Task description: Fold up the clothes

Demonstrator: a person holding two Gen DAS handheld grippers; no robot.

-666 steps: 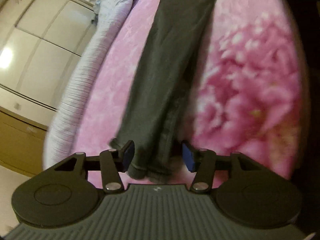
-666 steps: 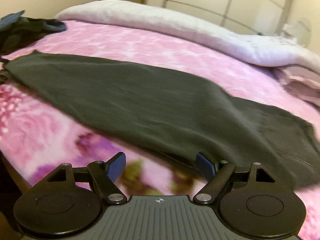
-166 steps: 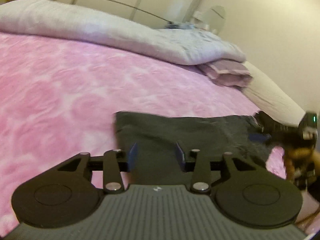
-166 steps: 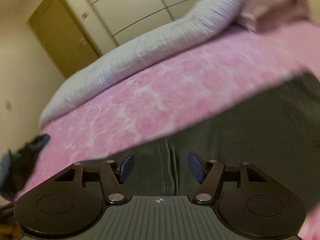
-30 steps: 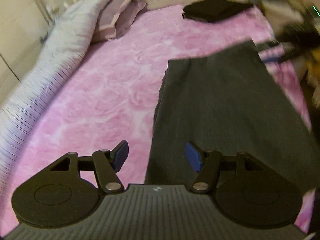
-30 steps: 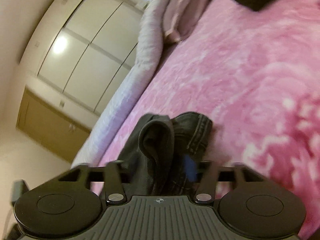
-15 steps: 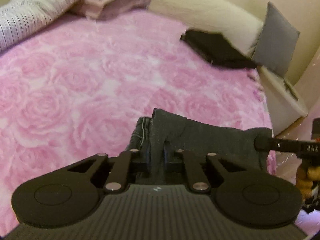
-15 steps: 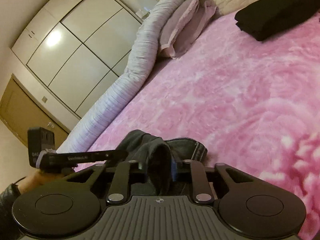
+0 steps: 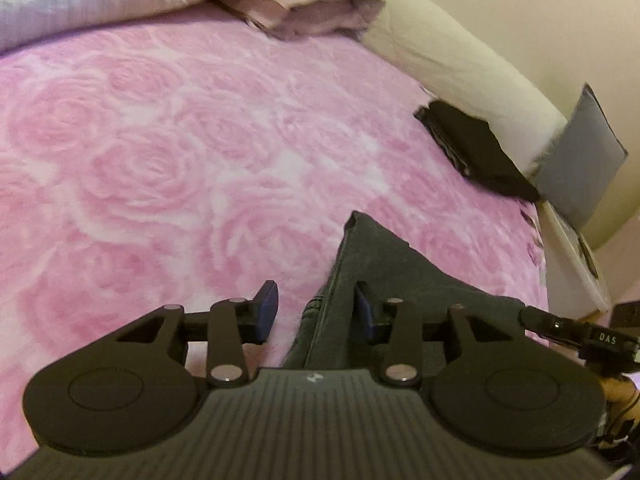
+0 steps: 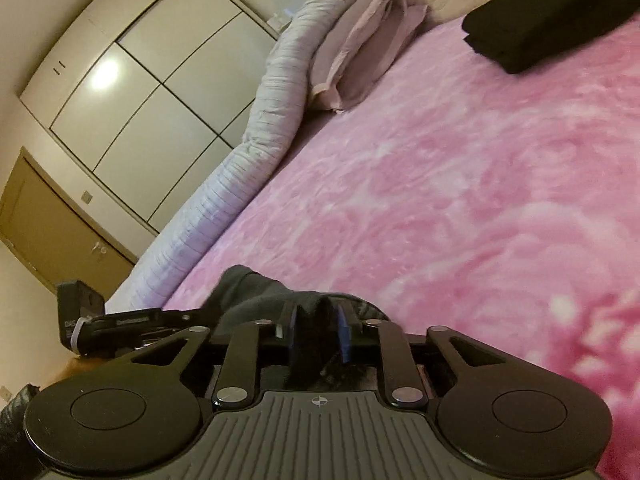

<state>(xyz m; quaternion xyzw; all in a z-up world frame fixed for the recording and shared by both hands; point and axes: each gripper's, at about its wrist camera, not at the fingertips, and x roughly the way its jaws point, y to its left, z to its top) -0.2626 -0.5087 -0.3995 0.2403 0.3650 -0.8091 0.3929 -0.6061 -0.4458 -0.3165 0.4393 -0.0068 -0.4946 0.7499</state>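
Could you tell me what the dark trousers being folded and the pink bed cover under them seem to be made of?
The dark trousers look like charcoal denim or heavy cotton twill: matte, with a raised stitched seam along the near edge. The pink bed cover looks like plush fleece, probably synthetic: a fuzzy, soft-edged rose pattern with no visible weave.

Most of the dark grey trousers [image 9: 384, 280] lies hidden beneath the left gripper's [image 9: 316, 312] body, so how they are folded cannot be told. In the right wrist view the right gripper [image 10: 318, 338] covers the trousers [image 10: 256, 288] where its pads meet the cloth. The folded black garment [image 10: 552, 12], far beyond the trousers, is cut off by the picture's upper right edge. The person's hand [image 9: 616, 392], right of the trousers, is barely visible.
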